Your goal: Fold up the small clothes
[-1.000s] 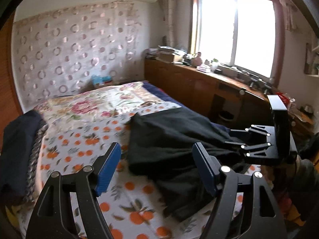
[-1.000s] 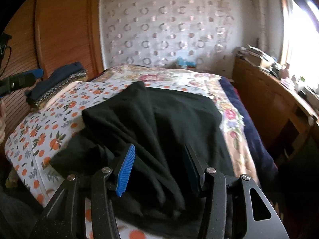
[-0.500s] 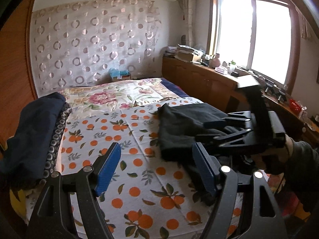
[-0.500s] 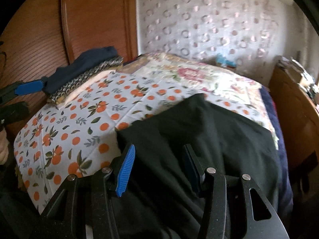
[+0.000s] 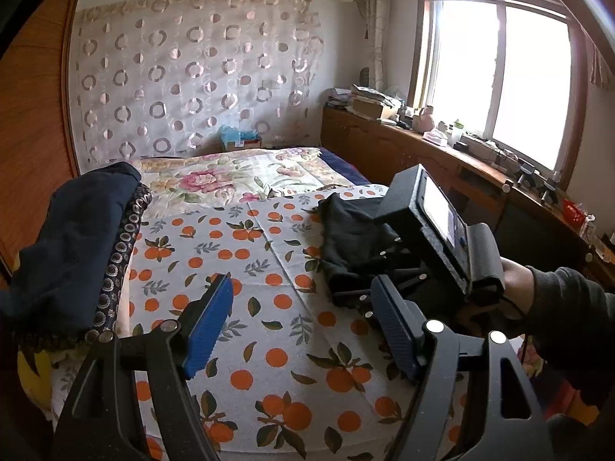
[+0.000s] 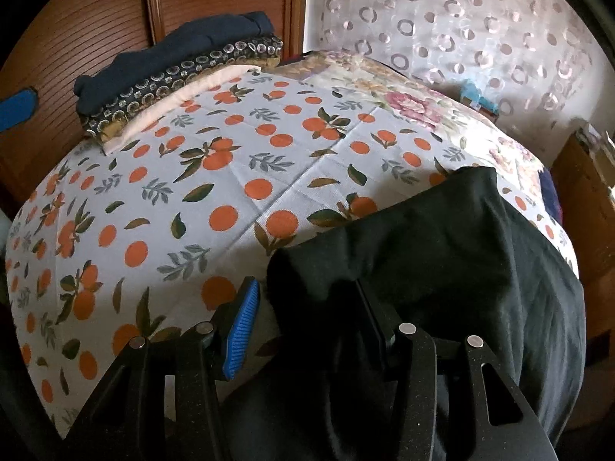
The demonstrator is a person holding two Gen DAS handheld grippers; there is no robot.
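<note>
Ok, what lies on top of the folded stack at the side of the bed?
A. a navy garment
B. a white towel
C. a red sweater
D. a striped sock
A: the navy garment sits on top of the stack, above a dark ring-patterned piece, on the orange-print sheet.

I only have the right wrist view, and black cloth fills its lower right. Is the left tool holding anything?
Observer: No. The left tool is open and empty, above the orange-print sheet.
Operator: Where is the cloth relative to it?
Observer: The black garment is bunched at the right tool, not between the left tool's fingers.
Operator: What lies past the bed on that side?
Observer: A cluttered wooden cabinet under a bright window.
</note>
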